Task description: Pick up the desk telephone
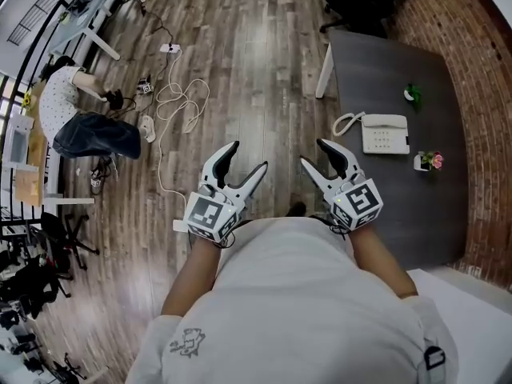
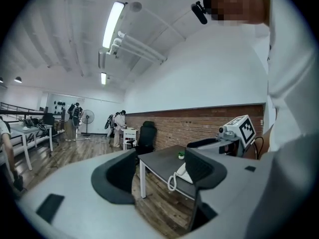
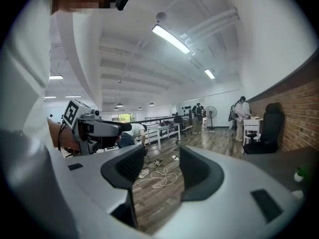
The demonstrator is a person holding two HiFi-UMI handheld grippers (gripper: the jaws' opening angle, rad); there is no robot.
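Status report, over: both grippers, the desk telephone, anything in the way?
Left gripper open, empty. Right gripper open, empty. Desk telephone on grey table, untouched, ahead of right gripper. Path looks clear; small flower pot beside telephone.

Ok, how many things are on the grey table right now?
3: the desk telephone mid-table; a small green plant beyond it; a pink flower pot at its right, toward the brick wall. The right hand-held gripper hides a bit of table.

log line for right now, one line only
stage: pre-grasp | left gripper: open, empty | right gripper: open, empty | desk telephone: on grey table, untouched
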